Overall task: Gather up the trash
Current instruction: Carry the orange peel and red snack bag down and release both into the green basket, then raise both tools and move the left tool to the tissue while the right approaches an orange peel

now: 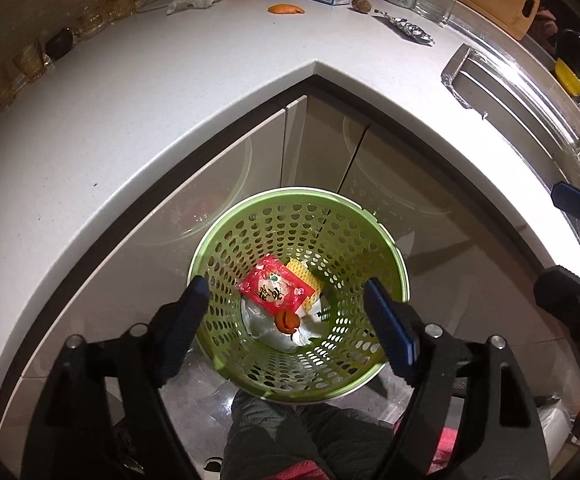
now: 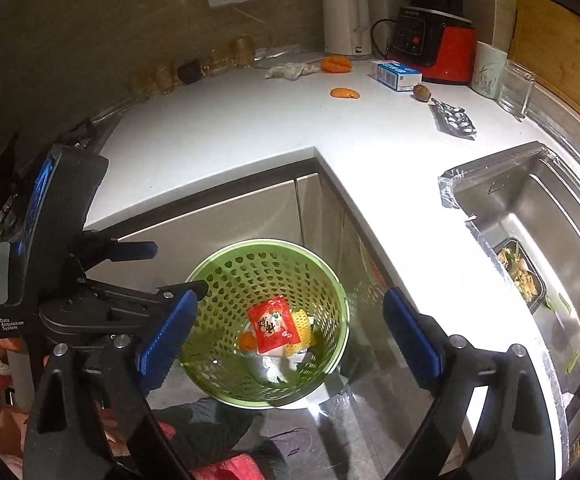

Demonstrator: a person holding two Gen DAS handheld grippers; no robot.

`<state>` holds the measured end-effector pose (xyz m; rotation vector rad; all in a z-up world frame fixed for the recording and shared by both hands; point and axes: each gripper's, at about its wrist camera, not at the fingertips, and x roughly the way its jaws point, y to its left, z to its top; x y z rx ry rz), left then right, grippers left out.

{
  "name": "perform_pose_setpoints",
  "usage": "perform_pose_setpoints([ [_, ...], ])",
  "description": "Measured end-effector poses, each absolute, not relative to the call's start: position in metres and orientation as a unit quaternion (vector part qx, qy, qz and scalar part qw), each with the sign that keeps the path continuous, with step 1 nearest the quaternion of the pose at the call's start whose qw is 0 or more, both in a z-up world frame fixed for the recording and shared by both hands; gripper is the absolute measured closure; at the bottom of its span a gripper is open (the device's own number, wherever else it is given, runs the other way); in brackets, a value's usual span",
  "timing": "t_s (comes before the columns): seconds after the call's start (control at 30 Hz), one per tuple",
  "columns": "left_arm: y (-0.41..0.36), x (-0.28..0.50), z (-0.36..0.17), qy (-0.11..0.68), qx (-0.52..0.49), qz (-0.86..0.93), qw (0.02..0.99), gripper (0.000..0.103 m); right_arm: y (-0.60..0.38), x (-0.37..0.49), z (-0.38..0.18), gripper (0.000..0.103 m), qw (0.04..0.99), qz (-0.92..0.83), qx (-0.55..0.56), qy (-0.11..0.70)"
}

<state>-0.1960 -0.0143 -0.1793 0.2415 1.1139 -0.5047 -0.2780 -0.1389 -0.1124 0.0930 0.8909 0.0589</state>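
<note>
Hovering over the green bin (image 1: 298,216), both tools, left (image 1: 286,308) and right (image 2: 290,328), gape wide, empty.

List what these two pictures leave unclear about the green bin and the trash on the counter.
- Green bin: its bottom trash is covered by the red packet in both views.
- Box: its print is too small to read in the right wrist view.
- Sink: cut off by the picture edge; its food tray contents are blurred.

A home kitchen: white countertop (image 2: 250,128), steel sink (image 2: 538,208), kettle (image 2: 346,20), blender (image 2: 434,40).
</note>
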Motion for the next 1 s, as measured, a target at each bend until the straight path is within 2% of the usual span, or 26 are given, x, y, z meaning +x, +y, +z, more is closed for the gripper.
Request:
perform_pose_setpoints([
  [0.07, -0.013, -0.194, -0.176, 0.520, 0.114, -0.234, 0.813, 0.021, -0.142, -0.279, -0.112, 0.009, 0.901, 0.028, 0.048, 0.430],
  [0.23, -0.011, -0.189, -0.170, 0.517, 0.109, -0.223, 0.820, 0.016, -0.143, -0.278, -0.106, 0.008, 0.904, 0.028, 0.048, 0.423],
  [0.63, -0.008, -0.170, -0.152, 0.501, 0.103, -0.206, 0.834, 0.013, -0.153, -0.260, -0.088, 0.007, 0.911, 0.030, 0.047, 0.408],
  [0.73, -0.006, -0.152, -0.143, 0.492, 0.099, -0.200, 0.841, 0.011, -0.155, -0.249, -0.081, 0.003, 0.915, 0.026, 0.043, 0.400],
  [1.0, -0.006, -0.079, -0.120, 0.470, 0.092, -0.188, 0.857, 0.008, -0.163, -0.186, -0.065, 0.003, 0.924, 0.016, 0.041, 0.379],
])
